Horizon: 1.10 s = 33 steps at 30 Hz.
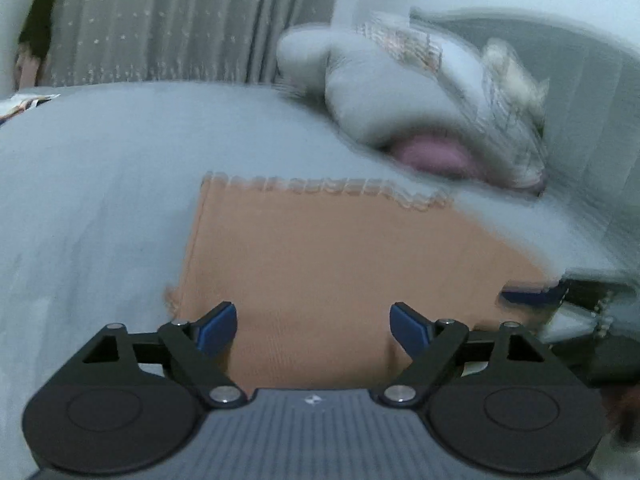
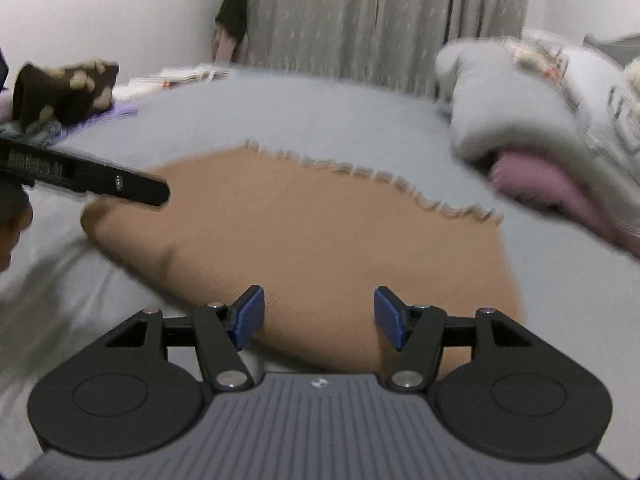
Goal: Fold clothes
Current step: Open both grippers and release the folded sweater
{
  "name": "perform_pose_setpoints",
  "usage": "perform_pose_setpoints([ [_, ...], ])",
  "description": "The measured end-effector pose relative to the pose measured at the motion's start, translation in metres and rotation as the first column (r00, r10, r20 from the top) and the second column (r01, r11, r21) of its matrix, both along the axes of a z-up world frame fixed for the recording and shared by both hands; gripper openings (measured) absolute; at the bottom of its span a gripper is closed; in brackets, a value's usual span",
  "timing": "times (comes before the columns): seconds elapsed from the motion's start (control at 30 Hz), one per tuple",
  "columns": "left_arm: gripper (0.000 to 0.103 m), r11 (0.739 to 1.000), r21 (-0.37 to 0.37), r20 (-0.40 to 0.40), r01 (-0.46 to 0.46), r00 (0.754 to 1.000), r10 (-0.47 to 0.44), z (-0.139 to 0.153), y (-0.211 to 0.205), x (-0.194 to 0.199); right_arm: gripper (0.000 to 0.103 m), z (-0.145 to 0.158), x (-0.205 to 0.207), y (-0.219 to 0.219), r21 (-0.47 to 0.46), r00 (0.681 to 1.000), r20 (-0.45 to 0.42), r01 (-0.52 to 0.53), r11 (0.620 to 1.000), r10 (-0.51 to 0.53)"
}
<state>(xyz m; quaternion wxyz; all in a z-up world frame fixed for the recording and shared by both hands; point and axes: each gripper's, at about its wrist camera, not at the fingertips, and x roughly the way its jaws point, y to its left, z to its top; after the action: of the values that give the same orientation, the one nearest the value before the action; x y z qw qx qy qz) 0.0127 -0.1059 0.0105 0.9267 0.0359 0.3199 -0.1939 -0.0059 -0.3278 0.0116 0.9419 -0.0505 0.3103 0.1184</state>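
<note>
The tan knitted garment with a scalloped hem [image 2: 304, 232] lies flat on the pale grey bedsheet [image 2: 320, 108], just ahead of both claws; the left gripper [image 1: 313, 326] and right gripper [image 2: 319, 316] both stand spread, pinching nothing; the knit looks soft, light and limp, so I would pinch it at a corner or along an edge.
</note>
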Motion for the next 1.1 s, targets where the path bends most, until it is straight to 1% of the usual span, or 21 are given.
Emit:
perform_pose_setpoints([
  [0.07,0.081,0.999,0.046,0.02,0.011,1.0,-0.012,-0.002,-0.003,-0.005,0.067,-0.005,-0.001,-0.006,0.026,1.0,-0.017,0.003,1.0,-0.003],
  [0.1,0.078,0.999,0.045,0.014,0.005,1.0,-0.005,-0.001,-0.002,-0.004,0.068,-0.004,-0.003,-0.008,0.018,1.0,-0.02,-0.008,1.0,0.008],
  [0.17,0.073,1.0,0.01,-0.007,-0.007,1.0,0.008,0.0,0.008,-0.001,0.068,0.0,-0.011,-0.025,-0.002,0.998,-0.049,-0.05,0.999,0.05],
  [0.23,0.065,1.0,-0.019,-0.021,-0.011,1.0,0.011,0.001,0.018,0.002,0.067,0.001,-0.017,-0.06,0.01,0.997,-0.063,-0.045,0.999,0.046],
  [0.3,0.061,0.999,-0.032,-0.031,-0.014,0.999,0.013,0.003,0.021,0.003,0.067,0.001,-0.023,-0.085,0.071,0.996,-0.07,-0.05,0.996,0.055],
  [0.33,0.058,0.998,-0.056,-0.045,-0.022,0.999,0.02,0.004,0.027,0.004,0.067,0.001,-0.026,-0.096,0.102,0.995,-0.074,-0.053,0.993,0.06],
  [0.4,0.057,0.997,-0.075,-0.055,-0.029,0.998,0.025,0.006,0.03,0.005,0.069,-0.004,-0.028,-0.114,0.051,0.991,-0.13,0.047,0.998,-0.04],
  [0.43,0.058,0.996,-0.085,-0.059,-0.034,0.998,0.029,0.007,0.03,0.005,0.07,-0.007,-0.028,-0.123,0.021,0.983,-0.157,0.098,0.995,-0.094],
  [0.5,0.062,0.994,-0.095,-0.066,-0.049,0.997,0.043,0.012,0.029,0.001,0.07,-0.009,-0.035,-0.145,0.056,0.979,-0.143,0.152,0.987,-0.143],
  [0.53,0.07,0.994,-0.091,-0.068,-0.059,0.996,0.053,0.015,0.026,-0.002,0.07,-0.004,-0.038,-0.157,0.115,0.971,-0.166,0.192,0.975,-0.172],
  [0.6,0.084,0.994,-0.081,-0.07,-0.076,0.995,0.07,0.022,0.019,-0.006,0.07,0.002,-0.04,-0.161,0.143,0.961,-0.184,0.236,0.961,-0.209],
  [0.63,0.085,0.994,-0.068,-0.067,-0.082,0.995,0.078,0.027,0.014,-0.012,0.07,0.006,-0.041,-0.161,0.161,0.954,-0.192,0.263,0.951,-0.231],
  [0.67,0.086,0.995,-0.031,-0.062,-0.094,0.994,0.092,0.033,0.006,-0.022,0.07,0.01,-0.043,-0.162,0.179,0.947,-0.201,0.289,0.94,-0.252],
  [0.77,0.093,0.991,0.046,-0.056,-0.125,0.99,0.128,0.036,-0.004,-0.037,0.07,0.016,-0.04,-0.161,0.261,0.925,-0.229,0.358,0.897,-0.303],
  [0.8,0.095,0.988,0.066,-0.057,-0.14,0.988,0.144,0.035,-0.005,-0.041,0.07,0.017,-0.04,-0.16,0.306,0.914,-0.243,0.39,0.868,-0.325],
  [0.83,0.096,0.984,0.071,-0.07,-0.163,0.983,0.168,0.034,-0.003,-0.045,0.071,0.019,-0.042,-0.159,0.351,0.902,-0.258,0.422,0.836,-0.347],
  [0.87,0.096,0.982,0.068,-0.079,-0.174,0.981,0.179,0.033,-0.001,-0.047,0.072,0.019,-0.042,-0.159,0.374,0.895,-0.271,0.437,0.818,-0.354],
  [0.93,0.096,0.978,0.056,-0.102,-0.203,0.973,0.208,0.032,0.006,-0.049,0.073,0.015,-0.041,-0.151,0.435,0.872,-0.331,0.48,0.762,-0.361],
  [0.97,0.097,0.974,0.049,-0.114,-0.222,0.967,0.226,0.032,0.011,-0.051,0.073,0.012,-0.039,-0.149,0.445,0.867,-0.352,0.486,0.752,-0.352],
  [1.0,0.097,0.973,0.048,-0.118,-0.227,0.966,0.231,0.031,0.012,-0.052,0.073,0.005,-0.036,-0.143,0.464,0.857,-0.402,0.494,0.735,-0.322],
  [1.1,0.097,0.97,0.033,-0.168,-0.242,0.955,0.244,0.03,0.02,-0.057,0.074,0.0,-0.037,-0.136,0.499,0.847,-0.419,0.515,0.697,-0.326],
])
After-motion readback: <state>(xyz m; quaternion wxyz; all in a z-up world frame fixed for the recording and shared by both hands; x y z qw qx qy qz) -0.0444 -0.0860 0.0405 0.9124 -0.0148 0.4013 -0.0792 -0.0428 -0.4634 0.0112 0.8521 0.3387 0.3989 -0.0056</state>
